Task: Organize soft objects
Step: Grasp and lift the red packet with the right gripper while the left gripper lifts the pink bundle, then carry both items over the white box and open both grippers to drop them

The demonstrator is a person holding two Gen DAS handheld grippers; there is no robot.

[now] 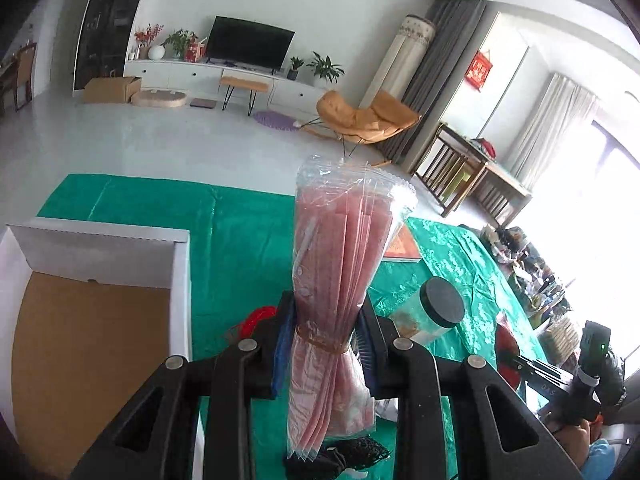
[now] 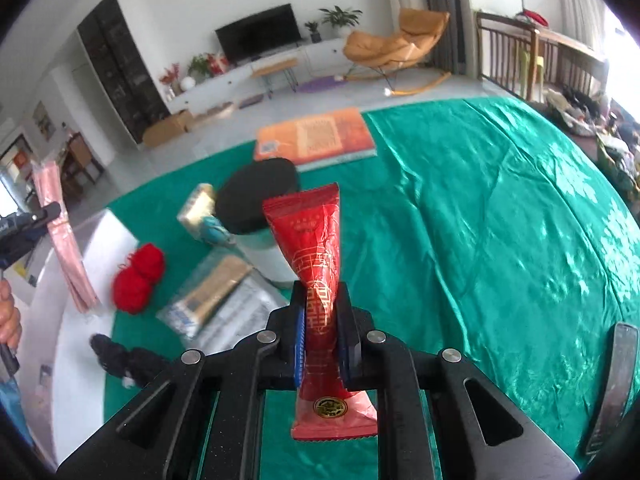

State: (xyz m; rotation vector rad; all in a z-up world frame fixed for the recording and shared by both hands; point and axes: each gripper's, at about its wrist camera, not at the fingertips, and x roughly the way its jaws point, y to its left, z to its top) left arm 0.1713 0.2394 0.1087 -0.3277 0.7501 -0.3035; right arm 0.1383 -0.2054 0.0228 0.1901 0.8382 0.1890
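My left gripper [image 1: 324, 340] is shut on a bundle of pink plastic bags [image 1: 340, 240] tied with a rubber band, held upright above the green tablecloth [image 1: 240, 240]. An open white cardboard box [image 1: 100, 248] with a brown floor lies to its left. My right gripper [image 2: 322, 320] is shut on a red foil packet [image 2: 316, 248] with gold print, lifted over the cloth. In the right wrist view the pink bundle [image 2: 64, 248] hangs at far left over the box. Red yarn [image 2: 138, 276], a clear packet with a tan item [image 2: 208, 300] and a black mesh piece [image 2: 120, 358] lie on the cloth.
A clear jar with a black lid [image 2: 260, 196] stands mid-table beside a small gold packet [image 2: 196, 208]. An orange book [image 2: 316, 132] lies at the far edge. A dark flat object [image 2: 612, 384] rests at the right. A person's hand [image 2: 8, 316] shows at left.
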